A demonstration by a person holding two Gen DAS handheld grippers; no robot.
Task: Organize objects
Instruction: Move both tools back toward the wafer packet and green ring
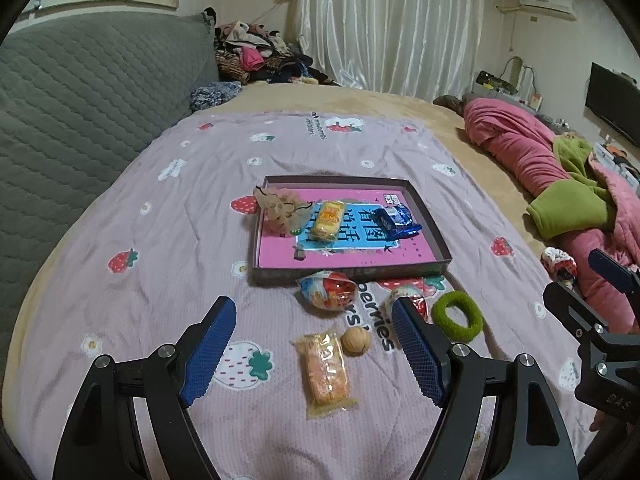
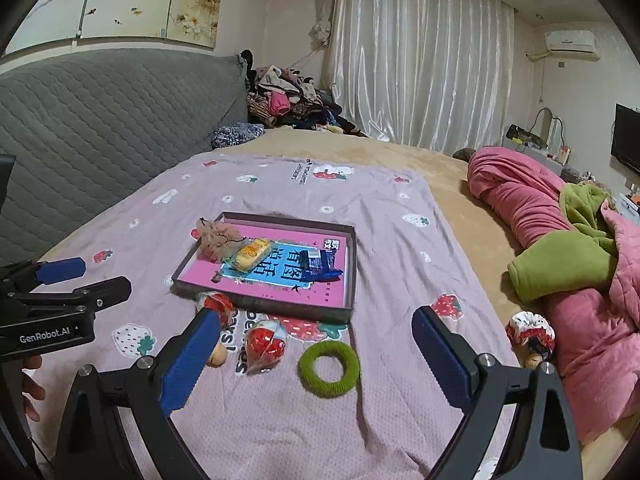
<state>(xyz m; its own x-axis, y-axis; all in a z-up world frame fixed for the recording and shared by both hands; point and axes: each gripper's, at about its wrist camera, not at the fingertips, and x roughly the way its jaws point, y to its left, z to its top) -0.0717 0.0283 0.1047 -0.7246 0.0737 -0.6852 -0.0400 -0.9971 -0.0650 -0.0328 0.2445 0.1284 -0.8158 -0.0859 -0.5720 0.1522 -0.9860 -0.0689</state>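
Tray (image 1: 428, 216) on the bed already holds three items; your orange snack packet (image 1: 326, 372), walnut (image 1: 355, 342) and green ring (image 1: 458, 315) remain outside. Both claws, left (image 1: 314, 356) and right (image 2: 316, 364), hang spread, empty.

A wide bed (image 1: 420, 112) fills the room, spread with a lilac strawberry-print blanket (image 1: 120, 208) over a tan cover. A grey quilted headboard (image 1: 80, 92) runs along the left. White curtains (image 1: 392, 24) hang at the back beside a heap of clothes (image 1: 260, 52). An air conditioner (image 1: 548, 2) sits high on the cream wall (image 1: 560, 48), a dark television (image 1: 612, 102) to the right.
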